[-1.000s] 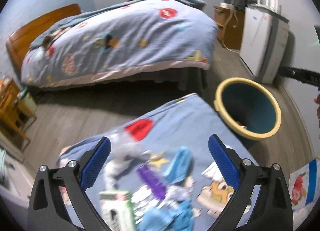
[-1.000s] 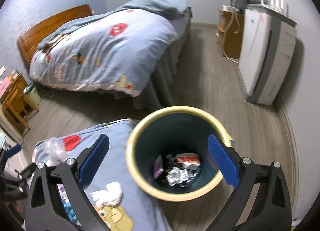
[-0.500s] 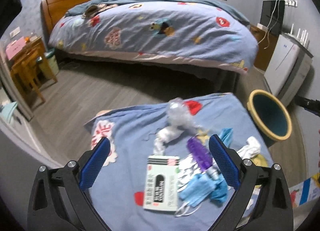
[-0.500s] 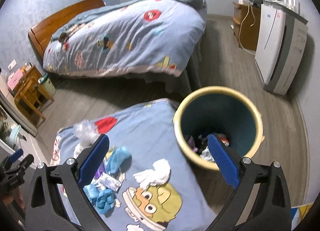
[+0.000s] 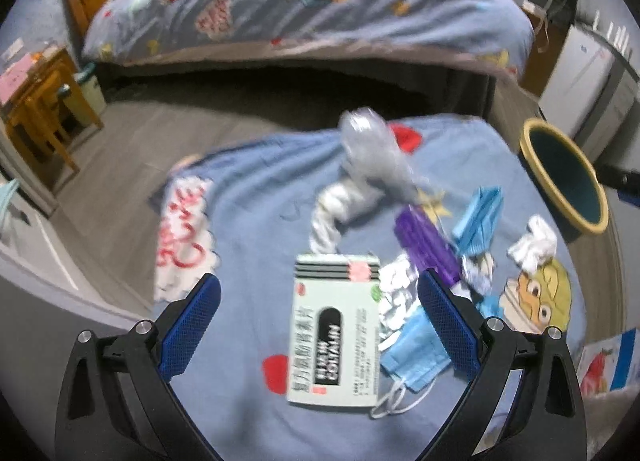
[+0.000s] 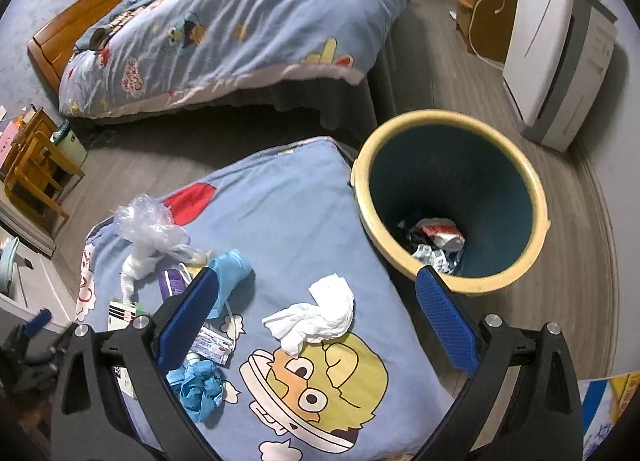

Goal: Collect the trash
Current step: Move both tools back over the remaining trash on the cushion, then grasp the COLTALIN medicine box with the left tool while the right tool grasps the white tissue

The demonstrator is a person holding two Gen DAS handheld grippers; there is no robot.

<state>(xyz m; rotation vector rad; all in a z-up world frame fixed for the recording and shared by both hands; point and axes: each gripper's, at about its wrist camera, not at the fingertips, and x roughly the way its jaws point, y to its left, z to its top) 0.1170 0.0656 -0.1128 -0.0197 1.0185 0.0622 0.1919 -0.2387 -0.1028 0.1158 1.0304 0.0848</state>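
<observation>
Trash lies on a blue cartoon-print cloth. In the left wrist view my open, empty left gripper hovers over a pale green medicine box, with a blue face mask, crumpled foil, a purple packet and a clear plastic bag nearby. In the right wrist view my open, empty right gripper hovers over a crumpled white tissue. The yellow-rimmed teal bin beside the cloth holds several wrappers; it also shows in the left wrist view.
A large bed with a blue quilt stands behind. A white appliance and a wooden cabinet stand at the right wall. A small wooden table stands at the left. Grey wood floor surrounds the bin.
My left gripper has swung left and down from the bin side to over the medicine box. My right gripper has moved from over the bin to over the white tissue.
</observation>
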